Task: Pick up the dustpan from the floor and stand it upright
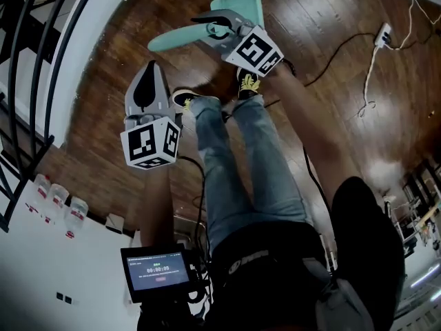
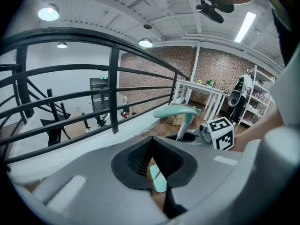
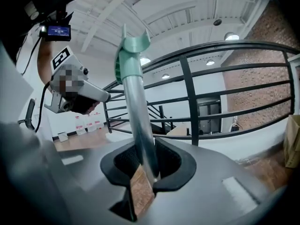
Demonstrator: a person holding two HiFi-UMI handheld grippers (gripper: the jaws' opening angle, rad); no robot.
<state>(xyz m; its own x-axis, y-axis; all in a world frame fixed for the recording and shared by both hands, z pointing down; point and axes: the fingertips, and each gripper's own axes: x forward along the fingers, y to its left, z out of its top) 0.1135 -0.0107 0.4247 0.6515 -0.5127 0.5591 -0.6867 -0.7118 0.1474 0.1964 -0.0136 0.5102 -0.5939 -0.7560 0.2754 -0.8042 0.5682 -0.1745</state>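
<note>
The dustpan (image 1: 238,10) is sitting in the grip of your right gripper (image 1: 211,23), out ahead of your shoes (image 1: 185,99). In the head view its teal pan is showing just beyond that gripper and its teal handle (image 1: 176,40) is reaching out to the left of it, so you are gripping it between the two ends. The right gripper view is showing where. The metal pole (image 3: 140,118) is running up between the fingers (image 3: 171,165), both pads are pressing on it, and it is rising with a slight lean to the left to the teal end piece (image 3: 131,55) at the top. I cannot tell whether the pan is touching the wooden floor (image 1: 103,126).

Your left gripper (image 1: 149,71) is pointing forward, apart from the dustpan and below the handle in the head view. Its fingers (image 2: 134,156) are standing a narrow way apart and gripping nothing. Through the slit only floor and a bit of teal from the dustpan farther off are showing. From that gripper's view the handle (image 2: 176,110) is sitting above the right gripper, with the marker cube (image 2: 221,133) just to its right.

A black railing (image 2: 112,86) is running along the floor's edge on your left. A white power strip (image 1: 383,33) with trailing cables is lying well off to the right, and a small screen (image 1: 158,271) is glowing at your waist.
</note>
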